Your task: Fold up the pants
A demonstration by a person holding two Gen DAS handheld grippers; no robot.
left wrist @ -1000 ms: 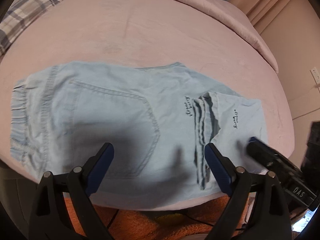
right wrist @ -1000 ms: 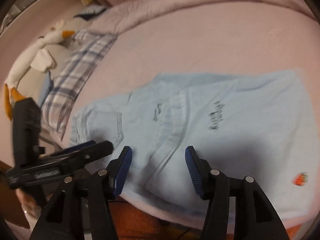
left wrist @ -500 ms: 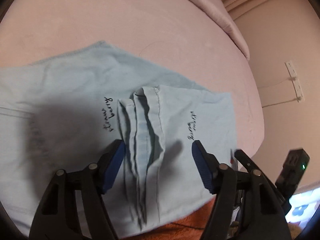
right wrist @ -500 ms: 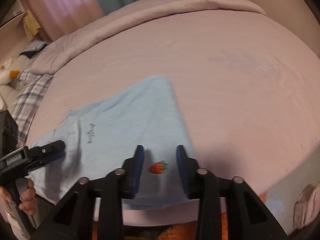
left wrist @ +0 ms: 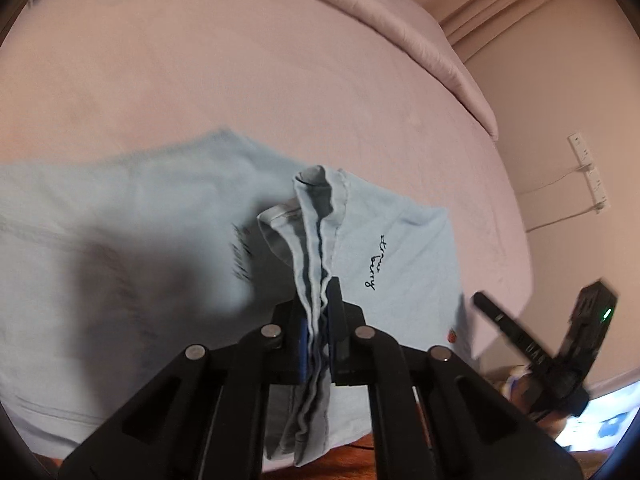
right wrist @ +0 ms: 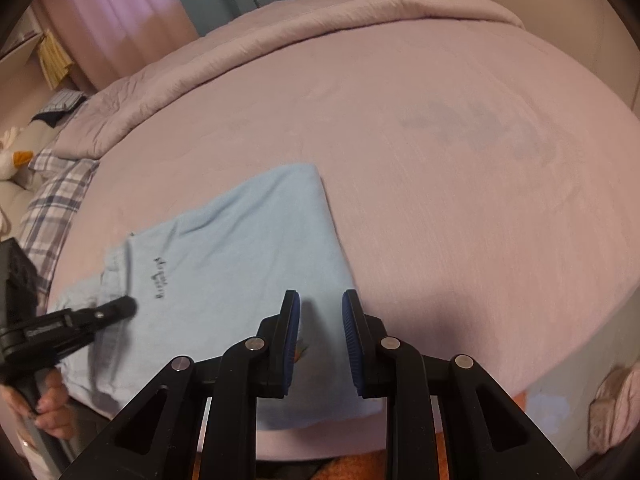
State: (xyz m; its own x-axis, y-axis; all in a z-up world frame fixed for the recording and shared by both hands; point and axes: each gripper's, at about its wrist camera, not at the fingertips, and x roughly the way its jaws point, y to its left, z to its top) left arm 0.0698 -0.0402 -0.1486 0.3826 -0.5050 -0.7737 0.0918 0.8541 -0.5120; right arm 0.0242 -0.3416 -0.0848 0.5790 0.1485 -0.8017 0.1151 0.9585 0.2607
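The left gripper (left wrist: 319, 330) pinches the light-blue cotton pants' (left wrist: 168, 248) bunched hems; the right gripper (right wrist: 320, 336) hovers parted over their corner.

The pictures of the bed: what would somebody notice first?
Probably the light blue pants spread on the pink bed, with little black writing on them. In the left view, the left hand-held gripper pinches a bunched ridge of hem, lifting it up. In the right view, the right hand-held gripper hangs open over the pants' near corner.
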